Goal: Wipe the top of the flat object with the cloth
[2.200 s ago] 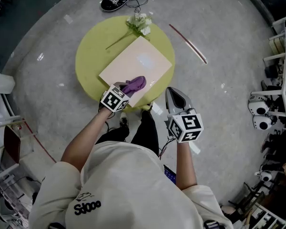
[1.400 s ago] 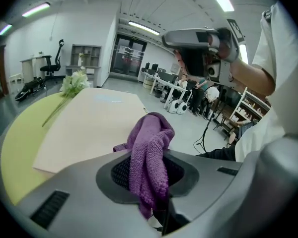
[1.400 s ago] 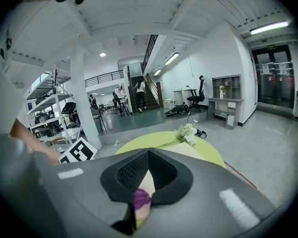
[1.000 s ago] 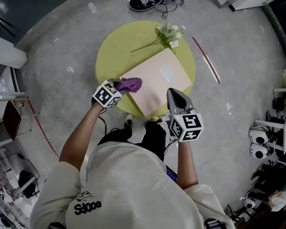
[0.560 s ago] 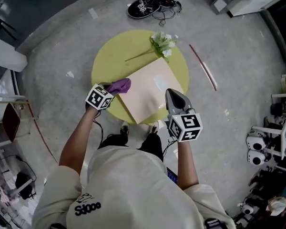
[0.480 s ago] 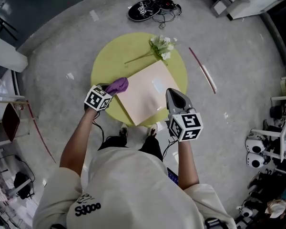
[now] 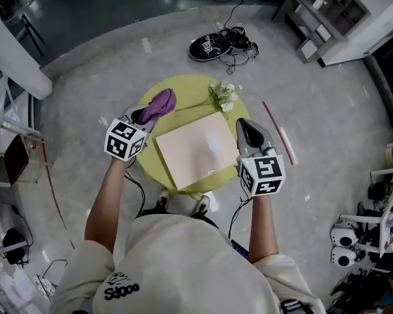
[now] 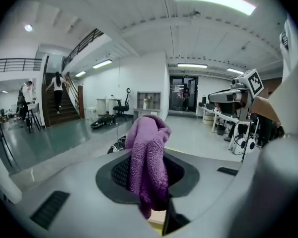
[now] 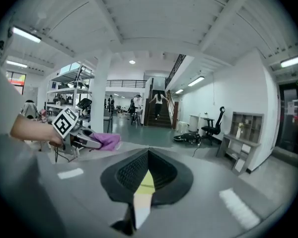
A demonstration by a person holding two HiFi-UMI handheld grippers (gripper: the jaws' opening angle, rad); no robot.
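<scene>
Left claw [image 7: 146,111] pinching fluffy purple cloth [image 7: 160,101], right claw [image 7: 247,124] closed, flat pale square board [image 7: 196,150]

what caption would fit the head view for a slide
Left hand-held gripper holds the purple cloth beside the pink board on a round yellow table; right hand-held gripper shut, empty.

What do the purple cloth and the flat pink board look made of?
Purple cloth: soft textile, likely microfibre or terry; the left gripper view shows a fuzzy, matte pile. Flat board: smooth, pale pink, with a faint glare patch, so a semi-gloss surface; plastic, laminate or coated card, cannot tell which.
</scene>
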